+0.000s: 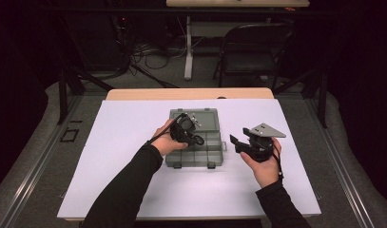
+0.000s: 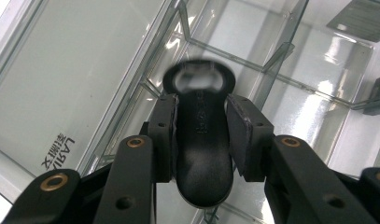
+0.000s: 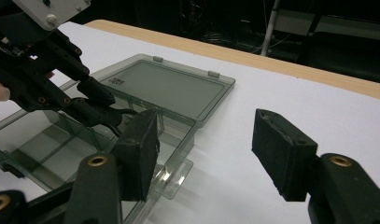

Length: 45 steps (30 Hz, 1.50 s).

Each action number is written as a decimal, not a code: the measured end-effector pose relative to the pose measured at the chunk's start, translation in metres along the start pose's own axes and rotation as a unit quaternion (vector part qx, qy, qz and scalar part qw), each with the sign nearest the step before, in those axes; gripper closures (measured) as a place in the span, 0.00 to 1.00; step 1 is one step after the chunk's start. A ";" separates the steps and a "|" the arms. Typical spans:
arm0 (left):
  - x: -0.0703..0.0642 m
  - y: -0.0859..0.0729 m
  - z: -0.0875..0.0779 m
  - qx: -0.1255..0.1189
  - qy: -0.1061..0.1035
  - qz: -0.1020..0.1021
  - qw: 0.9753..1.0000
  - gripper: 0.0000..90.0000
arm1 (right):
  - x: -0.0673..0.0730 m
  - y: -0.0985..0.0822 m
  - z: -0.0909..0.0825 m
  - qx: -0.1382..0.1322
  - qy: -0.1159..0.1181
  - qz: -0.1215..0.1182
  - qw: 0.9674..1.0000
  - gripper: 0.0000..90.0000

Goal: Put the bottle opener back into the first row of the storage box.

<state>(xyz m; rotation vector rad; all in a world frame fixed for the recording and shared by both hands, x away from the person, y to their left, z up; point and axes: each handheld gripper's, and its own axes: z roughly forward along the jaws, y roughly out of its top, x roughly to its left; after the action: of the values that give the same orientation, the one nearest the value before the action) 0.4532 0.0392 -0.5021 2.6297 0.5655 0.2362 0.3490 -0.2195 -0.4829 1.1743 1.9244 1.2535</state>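
Black plastic bottle-opener-shaped piece [image 2: 201,140], long axis pointing away up-frame, clamped in left tool [image 2: 201,135] directly over smoky clear compartment box [image 1: 215,156] at frame centre; right tool [image 3: 204,154] apart, idle right.

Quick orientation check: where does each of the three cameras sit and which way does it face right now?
High view: above the person's side, facing forward and down at the table; both forearms enter from below.
Left gripper view: along the left gripper, clamping a black opener over the clear organizer box.
Right gripper view: along the open right gripper.
All share the box.
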 end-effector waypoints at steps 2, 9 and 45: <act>0.001 0.000 -0.001 -0.005 0.002 -0.006 1.000 0.65 | 0.000 0.000 0.000 0.000 -0.001 0.001 1.000 0.45; 0.003 -0.001 -0.008 -0.018 0.010 -0.013 1.000 0.57 | 0.000 0.000 0.000 0.001 -0.001 -0.002 1.000 0.45; 0.028 -0.051 -0.058 -0.074 0.036 -0.102 0.991 0.51 | 0.002 -0.003 0.008 0.018 0.001 0.001 1.000 0.46</act>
<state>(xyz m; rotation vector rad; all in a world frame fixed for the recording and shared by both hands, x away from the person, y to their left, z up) 0.4462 0.1153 -0.4713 2.4084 0.8039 0.2967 0.3535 -0.2148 -0.4894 1.1930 1.9564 1.2264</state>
